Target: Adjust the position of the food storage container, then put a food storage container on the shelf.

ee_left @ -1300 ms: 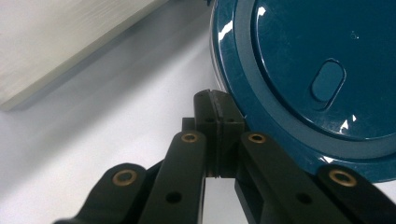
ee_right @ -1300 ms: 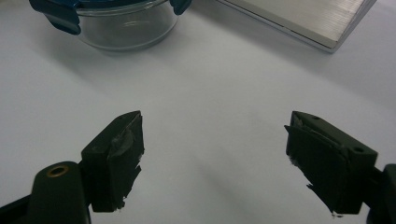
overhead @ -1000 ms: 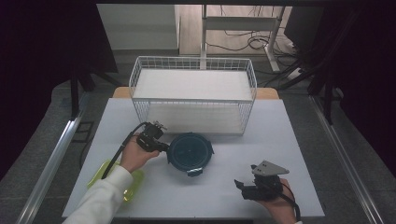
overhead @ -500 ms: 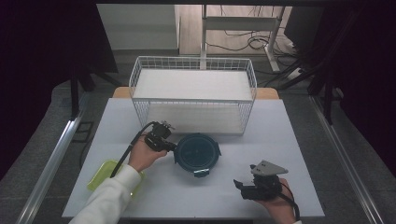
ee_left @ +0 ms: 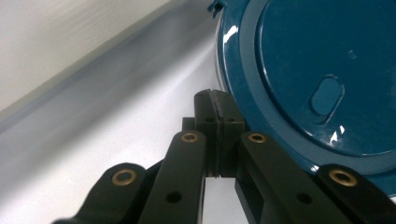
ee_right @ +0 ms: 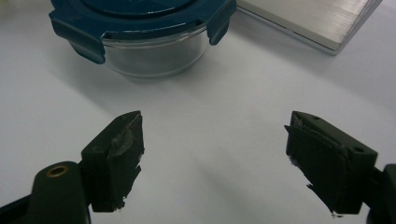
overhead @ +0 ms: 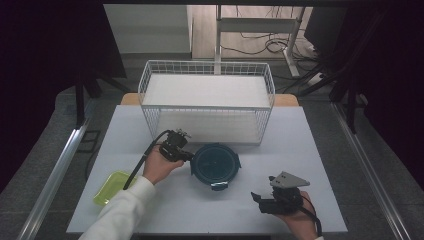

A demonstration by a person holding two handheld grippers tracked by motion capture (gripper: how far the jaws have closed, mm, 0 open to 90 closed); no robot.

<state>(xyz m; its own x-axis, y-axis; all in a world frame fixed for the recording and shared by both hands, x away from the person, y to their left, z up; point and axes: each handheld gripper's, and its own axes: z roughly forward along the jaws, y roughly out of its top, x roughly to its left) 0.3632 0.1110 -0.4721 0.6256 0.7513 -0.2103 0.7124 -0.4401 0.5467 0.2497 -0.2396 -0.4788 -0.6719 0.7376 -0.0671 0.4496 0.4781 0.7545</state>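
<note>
A: High view, from the left: green tray (overhead: 111,188) at the near left edge of the table (overhead: 320,150), partly under the sleeve.
B: Next along?
A: Left gripper (overhead: 186,154), held in the left hand (overhead: 160,166), tips right against the left rim of the container (overhead: 216,164).
B: Clenched or released?
A: Clenched on nothing. In the left gripper view, pads (ee_left: 215,116) pressed flat together with no gap, beside the blue lid (ee_left: 317,79) and seemingly touching its rim.
B: And the container itself?
A: Mid-table, just in front of the wire basket (overhead: 207,102), close but apart from it. Round, clear glass wall, blue lid clipped on; clasps folded down in the right gripper view (ee_right: 144,32).
B: Further right?
A: Right gripper (overhead: 257,199) near the front right edge, held in the right hand (overhead: 300,220), grey plate on top. Well apart from the container, pointing toward it.
B: State there?
A: Released. Jaws spread wide in the right gripper view (ee_right: 212,158), bare table between them, nothing held.
B: Basket contents?
A: White board (overhead: 205,92) lying flat inside; corner of a pale slab also at the top right of the right gripper view.
</note>
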